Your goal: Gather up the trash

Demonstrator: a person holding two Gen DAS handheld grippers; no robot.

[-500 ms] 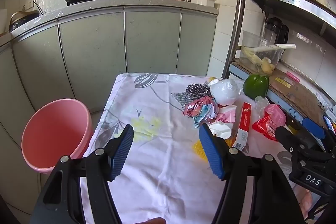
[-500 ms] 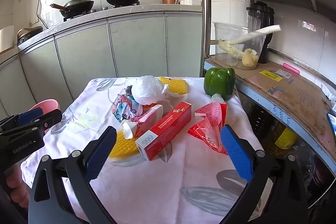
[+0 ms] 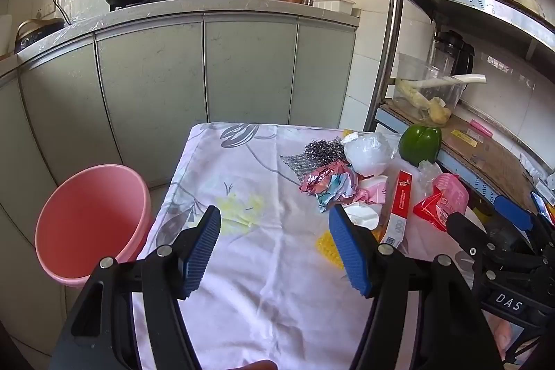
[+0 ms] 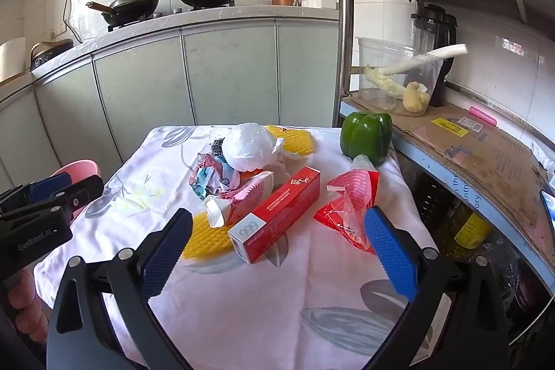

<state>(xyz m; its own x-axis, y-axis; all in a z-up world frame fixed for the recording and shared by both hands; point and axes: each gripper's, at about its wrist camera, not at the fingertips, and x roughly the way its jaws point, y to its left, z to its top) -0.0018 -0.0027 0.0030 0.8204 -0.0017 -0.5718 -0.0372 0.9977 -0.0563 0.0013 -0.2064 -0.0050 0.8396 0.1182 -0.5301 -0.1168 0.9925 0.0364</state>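
Both my left gripper point(image 3: 274, 248) and right gripper point(image 4: 277, 248) hover wide open and empty over the table point(image 4: 263, 311), trash point(image 4: 274, 214) ahead, pink bin point(image 3: 90, 221) beside.

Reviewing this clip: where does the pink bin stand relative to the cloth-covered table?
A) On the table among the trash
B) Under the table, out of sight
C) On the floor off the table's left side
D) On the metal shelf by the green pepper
C: in the left wrist view the pink bin stands on the floor beside the left edge of the table, apart from the trash pile.
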